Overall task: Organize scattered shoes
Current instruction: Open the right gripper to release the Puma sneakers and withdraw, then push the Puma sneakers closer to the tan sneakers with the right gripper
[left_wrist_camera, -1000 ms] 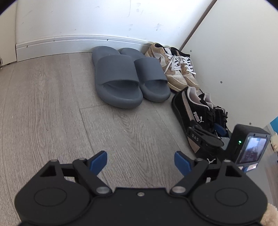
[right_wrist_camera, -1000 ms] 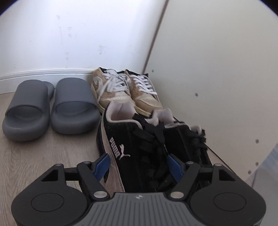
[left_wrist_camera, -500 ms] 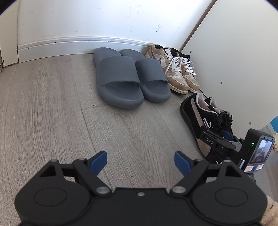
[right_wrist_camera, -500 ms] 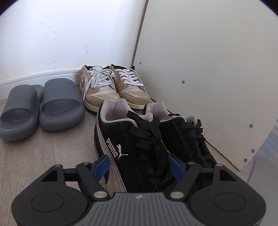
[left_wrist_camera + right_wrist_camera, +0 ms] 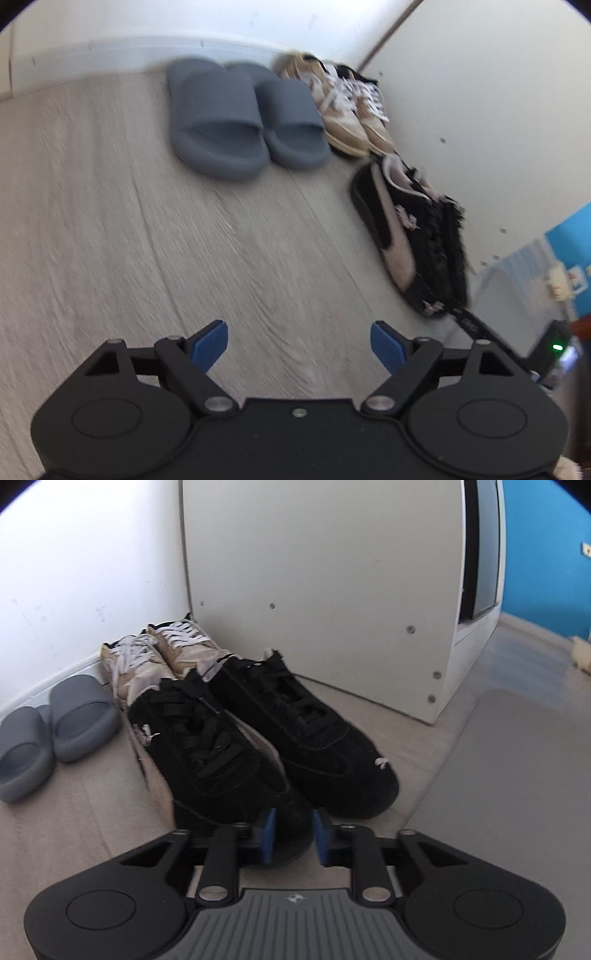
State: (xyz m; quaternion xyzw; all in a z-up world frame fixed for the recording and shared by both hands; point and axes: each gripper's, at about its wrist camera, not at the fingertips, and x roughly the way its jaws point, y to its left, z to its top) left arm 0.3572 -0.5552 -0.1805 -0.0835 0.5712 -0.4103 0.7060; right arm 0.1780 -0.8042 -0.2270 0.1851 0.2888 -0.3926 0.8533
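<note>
Left wrist view shows our left gripper (image 5: 299, 341) held above bare wood-look floor (image 5: 110, 229), its 2 blue-tipped fingers (image 5: 210, 341) spread wide with nothing between them. Ahead of it, by the white baseboard (image 5: 129, 51), we see the grey slides (image 5: 240, 122) side by side, then the tan sneakers (image 5: 351, 110) with white laces just beside them in the corner, and nearer to us, along the white cabinet panel (image 5: 480, 110), the black sneakers (image 5: 413, 236). All 3 pairs lie well ahead and to the right of these tongs, none touching them; this frame is blurred, so finer detail is lost. At the far right edge we catch part of the other gripper with a small green light (image 5: 557, 347). From the right wrist view, our right gripper (image 5: 293, 836) has its blue pads (image 5: 269, 834) drawn close, with only a narrow gap left, and the toe of the nearer black sneaker (image 5: 229, 764) sits directly in front of that gap; we cannot tell whether the pads touch or pinch the toe. Its partner (image 5: 314, 738) lies just beside it on the right, next to the cabinet panel (image 5: 332, 590). Behind them stand the tan sneakers (image 5: 173, 653), and to the left the grey slides (image 5: 51, 731) rest against the wall.
</note>
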